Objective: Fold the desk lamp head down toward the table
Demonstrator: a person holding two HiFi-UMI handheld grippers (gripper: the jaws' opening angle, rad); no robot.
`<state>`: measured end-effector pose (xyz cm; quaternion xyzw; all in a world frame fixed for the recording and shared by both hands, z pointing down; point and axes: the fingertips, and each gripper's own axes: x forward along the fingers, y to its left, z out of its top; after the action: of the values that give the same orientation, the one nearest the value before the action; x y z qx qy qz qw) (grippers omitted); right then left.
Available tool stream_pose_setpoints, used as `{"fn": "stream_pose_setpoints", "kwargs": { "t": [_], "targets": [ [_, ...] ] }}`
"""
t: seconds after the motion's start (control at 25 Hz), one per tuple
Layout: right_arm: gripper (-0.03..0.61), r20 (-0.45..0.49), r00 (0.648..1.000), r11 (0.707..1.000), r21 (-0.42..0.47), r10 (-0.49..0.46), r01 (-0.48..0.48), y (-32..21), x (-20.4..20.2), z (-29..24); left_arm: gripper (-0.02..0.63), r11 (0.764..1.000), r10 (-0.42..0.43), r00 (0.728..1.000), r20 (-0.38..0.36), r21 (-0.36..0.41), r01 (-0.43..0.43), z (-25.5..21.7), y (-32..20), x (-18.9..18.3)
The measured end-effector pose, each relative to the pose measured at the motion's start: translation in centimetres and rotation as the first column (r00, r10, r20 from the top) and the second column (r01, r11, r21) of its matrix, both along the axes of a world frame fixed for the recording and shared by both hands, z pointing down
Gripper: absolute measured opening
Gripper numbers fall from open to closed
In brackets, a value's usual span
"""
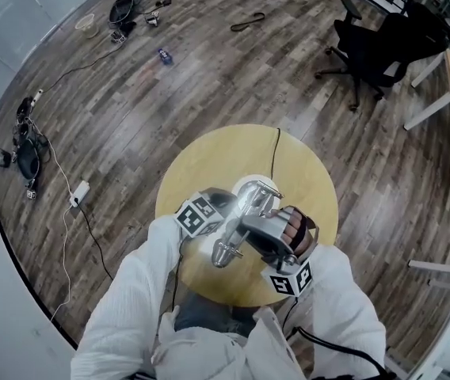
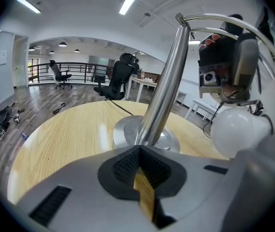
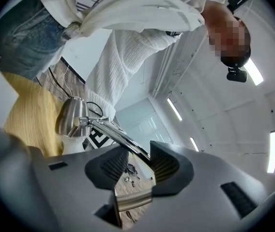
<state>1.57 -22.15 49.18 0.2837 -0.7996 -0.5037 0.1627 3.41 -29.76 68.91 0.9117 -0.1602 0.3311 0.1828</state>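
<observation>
While the lamp (image 1: 250,203) stands on its round base (image 2: 127,132) at the middle of the table (image 1: 304,172), its head (image 3: 72,116) hangs above the wood toward the near edge. The left gripper (image 2: 140,151) has its jaws pressed together, tips just before the foot of the pole (image 2: 164,81). The right gripper (image 3: 135,161) is spread, the thin lamp arm (image 3: 120,138) running between its pads.

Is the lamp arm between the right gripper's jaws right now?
Yes, the right gripper view shows the chrome lamp arm running from the lamp head in between the right gripper's open jaws.
</observation>
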Motion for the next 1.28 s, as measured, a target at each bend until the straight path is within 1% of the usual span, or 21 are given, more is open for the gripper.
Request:
{"fn": "stream_pose_setpoints", "kwargs": {
  "t": [0.12,0.32,0.4,0.52,0.68,0.84,1.16,1.28],
  "targets": [
    [0.138,0.012,0.999,0.999,0.022,-0.044,0.044,-0.1,-0.1,-0.1,0.000,1.000,0.003,1.000,-0.003,0.003,-0.003,0.0,-0.3,0.0],
    [0.138,-0.025,0.995,0.994,0.056,-0.097,0.098,0.2,0.5,0.7,0.000,1.000,0.012,1.000,0.018,-0.003,-0.012,0.3,0.0,0.5],
    [0.138,-0.051,0.991,0.987,0.102,-0.122,0.127,0.4,0.6,1.0,0.000,1.000,0.017,1.000,0.024,-0.009,-0.017,0.4,0.1,0.5],
    [0.138,-0.115,0.983,0.972,0.171,-0.141,0.160,0.1,0.7,1.7,0.000,1.000,0.025,0.999,0.034,-0.012,-0.024,0.3,-0.1,0.7],
    [0.138,-0.172,0.975,0.961,0.210,-0.143,0.178,-0.2,1.1,2.7,0.000,1.000,0.029,0.999,0.033,-0.012,-0.029,0.4,0.0,0.7],
    [0.138,-0.212,0.969,0.954,0.240,-0.128,0.179,-0.1,1.9,4.1,0.000,0.999,0.045,0.998,0.045,0.022,-0.046,0.8,-0.2,0.8],
    [0.138,-0.233,0.966,0.942,0.286,-0.111,0.177,-0.1,1.5,3.4,0.000,0.997,0.055,0.997,0.057,0.042,-0.057,0.6,-0.1,0.7],
    [0.138,-0.246,0.967,0.939,0.310,-0.070,0.147,-0.1,1.4,3.0,0.000,0.998,0.046,0.997,0.053,0.041,-0.049,0.5,0.0,0.7]
  ]
}}
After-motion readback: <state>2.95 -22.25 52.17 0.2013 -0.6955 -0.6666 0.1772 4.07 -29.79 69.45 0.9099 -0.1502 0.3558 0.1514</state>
